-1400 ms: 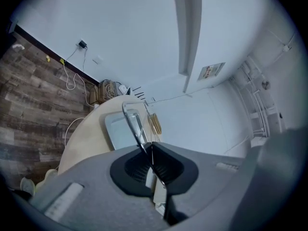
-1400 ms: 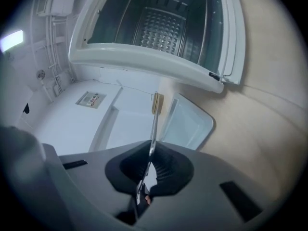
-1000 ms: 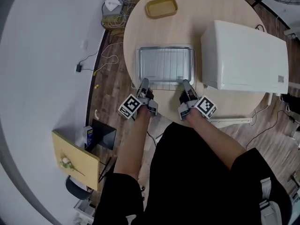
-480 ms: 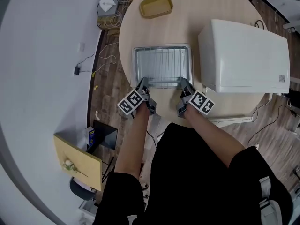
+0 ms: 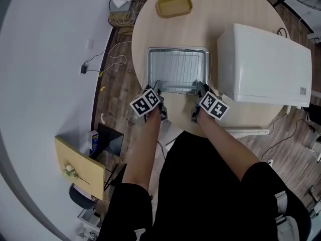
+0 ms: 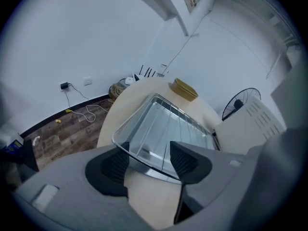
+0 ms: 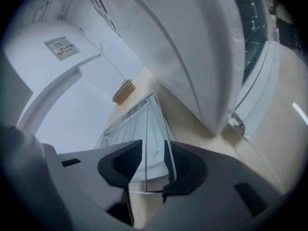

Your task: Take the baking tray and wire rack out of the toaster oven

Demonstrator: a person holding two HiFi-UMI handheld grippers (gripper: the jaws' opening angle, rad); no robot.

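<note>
The left gripper (image 5: 157,87) and right gripper (image 5: 199,88) fingers have just opened, holding nothing. With baking tray (image 5: 150,69) and wire rack (image 5: 176,65) on the tabletop (image 5: 200,26), it looks finished.

A round wooden table (image 5: 235,112) carries a tray (image 5: 149,69) just ahead of the left gripper (image 5: 157,86) and right gripper (image 5: 200,87), its near rim between their jaws, which have just been opening. An oven (image 5: 261,64) stands right of the right gripper. A yellow dish (image 5: 173,6) lies far ahead.
</note>
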